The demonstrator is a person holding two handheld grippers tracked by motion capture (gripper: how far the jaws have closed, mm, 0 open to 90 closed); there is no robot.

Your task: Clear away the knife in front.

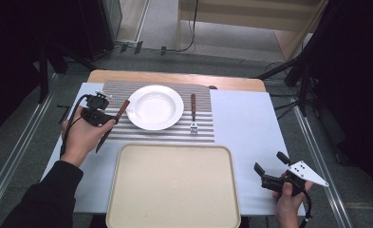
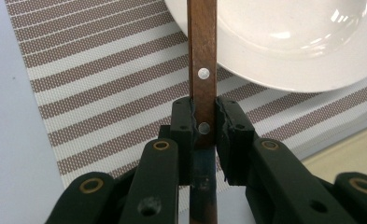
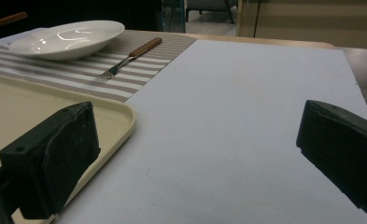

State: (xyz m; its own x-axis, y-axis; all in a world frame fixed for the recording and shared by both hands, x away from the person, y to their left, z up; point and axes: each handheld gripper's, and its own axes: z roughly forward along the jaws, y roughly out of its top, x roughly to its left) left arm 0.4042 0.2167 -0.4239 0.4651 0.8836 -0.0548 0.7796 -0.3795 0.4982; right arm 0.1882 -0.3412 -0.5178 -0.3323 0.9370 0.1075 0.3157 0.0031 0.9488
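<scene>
Left gripper view: we are pinching the stiff, light knife [image 2: 202, 70] by its wooden handle in the left tool [image 2: 203, 126]; right tool [image 1: 273, 168] is spread.

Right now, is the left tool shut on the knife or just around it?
Shut on it. In the left gripper view, the left tool's pads press both sides of the knife's wooden handle, above the striped placemat.
</scene>
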